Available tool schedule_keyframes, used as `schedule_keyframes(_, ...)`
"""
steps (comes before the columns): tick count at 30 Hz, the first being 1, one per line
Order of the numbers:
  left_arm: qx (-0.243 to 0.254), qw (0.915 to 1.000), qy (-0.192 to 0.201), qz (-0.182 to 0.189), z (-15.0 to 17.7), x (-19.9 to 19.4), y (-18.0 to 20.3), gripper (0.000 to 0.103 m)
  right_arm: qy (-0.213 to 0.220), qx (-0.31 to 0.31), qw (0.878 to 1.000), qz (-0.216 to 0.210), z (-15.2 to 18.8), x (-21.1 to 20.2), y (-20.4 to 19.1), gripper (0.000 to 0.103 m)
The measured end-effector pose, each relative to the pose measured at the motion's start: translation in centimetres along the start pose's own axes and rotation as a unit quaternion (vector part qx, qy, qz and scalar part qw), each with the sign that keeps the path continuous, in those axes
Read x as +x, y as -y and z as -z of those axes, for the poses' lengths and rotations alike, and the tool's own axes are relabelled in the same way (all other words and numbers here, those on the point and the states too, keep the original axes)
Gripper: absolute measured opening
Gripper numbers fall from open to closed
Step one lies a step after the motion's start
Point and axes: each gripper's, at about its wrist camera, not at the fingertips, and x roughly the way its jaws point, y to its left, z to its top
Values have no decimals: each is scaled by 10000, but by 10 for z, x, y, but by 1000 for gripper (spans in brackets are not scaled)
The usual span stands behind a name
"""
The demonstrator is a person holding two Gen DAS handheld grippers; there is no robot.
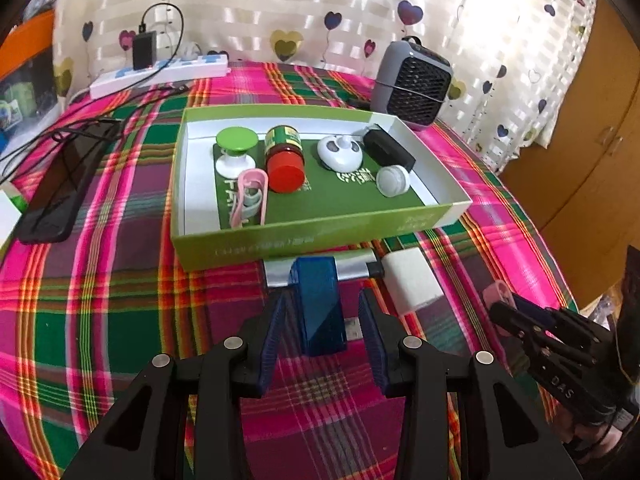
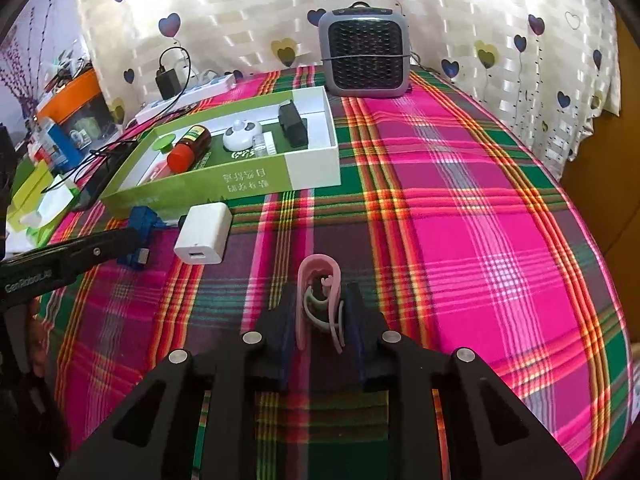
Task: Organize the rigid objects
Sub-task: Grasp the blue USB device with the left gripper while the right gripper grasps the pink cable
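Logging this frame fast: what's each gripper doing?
Left gripper: open around the blue block.
Right gripper: shut on the pink clip.

I see open plaid cloth [image 2: 460,208] right of the green box [image 2: 256,182]; the white charger [image 2: 204,234] blocks its front wall.

Charger [image 1: 414,280] before box [image 1: 312,236]

Backlit heart-print curtain [image 1: 320,12] behind a plaid-clothed table [image 2: 480,200] — wooden cabinet [image 1: 592,140] alongside.
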Motion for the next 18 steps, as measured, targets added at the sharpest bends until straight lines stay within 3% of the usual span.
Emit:
schedule_keyframes(6,40,9995,-109,-289,-3,10,4,37,-20,-93,9999,-106,-1,1,2,24)
schedule_keyframes(18,203,9983,-128,-530,-5,13,10,37,-77,-135,9995,-280,-5,6,2,24)
